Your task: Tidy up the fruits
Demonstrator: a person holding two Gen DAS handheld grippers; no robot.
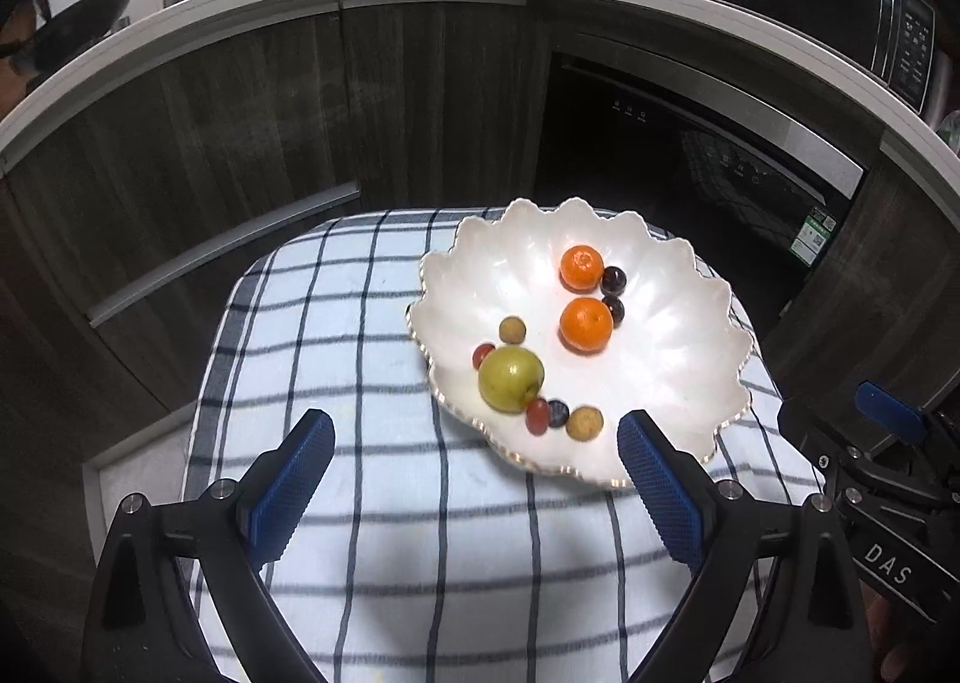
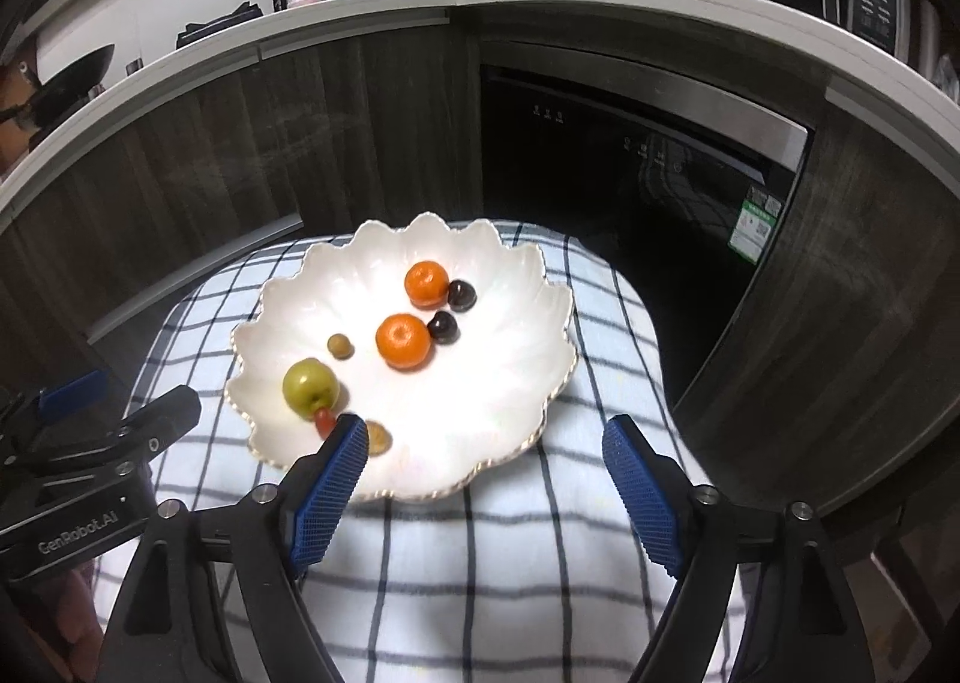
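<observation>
Checked cloth (image 1: 390, 503), scalloped white plate (image 1: 660, 383) of mixed fruits (image 1: 586, 324), both grippers gaping, empty.

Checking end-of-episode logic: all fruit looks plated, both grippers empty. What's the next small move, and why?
Probably none on the fruit: back both grippers off. The left gripper and right gripper stand open with nothing between the pads. Both orange mandarins, the green round fruit and the small grapes and berries all lie in the white scalloped plate; nothing loose shows on the blue-checked cloth.
</observation>
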